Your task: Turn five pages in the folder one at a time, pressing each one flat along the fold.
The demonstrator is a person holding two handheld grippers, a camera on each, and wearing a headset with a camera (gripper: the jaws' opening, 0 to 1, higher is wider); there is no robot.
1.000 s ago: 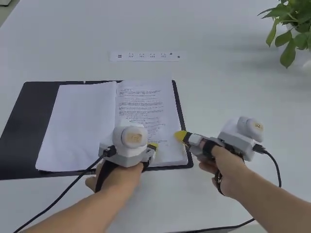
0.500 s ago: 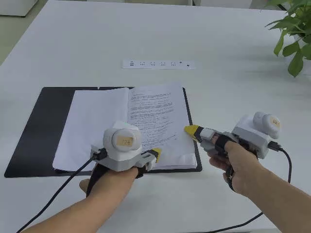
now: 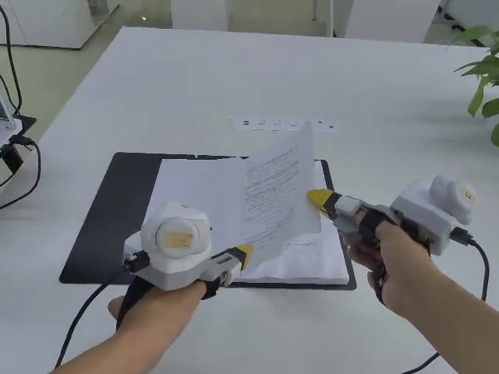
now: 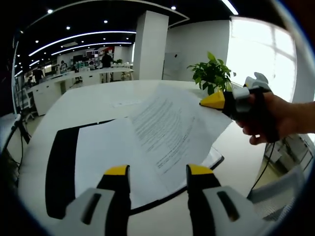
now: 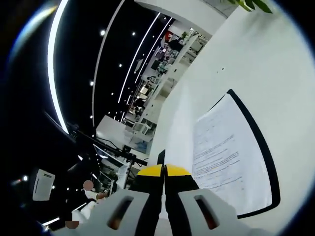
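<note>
Folder (image 3: pixel 101 234) open flat. Left gripper (image 3: pixel 238 255) at folder's near edge, jaws spread, empty. Page (image 3: pixel 273 195) lifted above folder's fold, tilted. Right gripper (image 3: pixel 316 199) over folder's right half, jaws pinching page's outer edge. Risk: shallow pinch slips, page falls back; hard pull could tear it at the fold.

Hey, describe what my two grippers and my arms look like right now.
The left gripper and the right gripper look alike: pale grey plastic bodies with two jaws capped in yellow. A black cable runs from the left one, and a second cable from the right. Each carries a black strap. The forearms are bare, with no sleeves.
</note>
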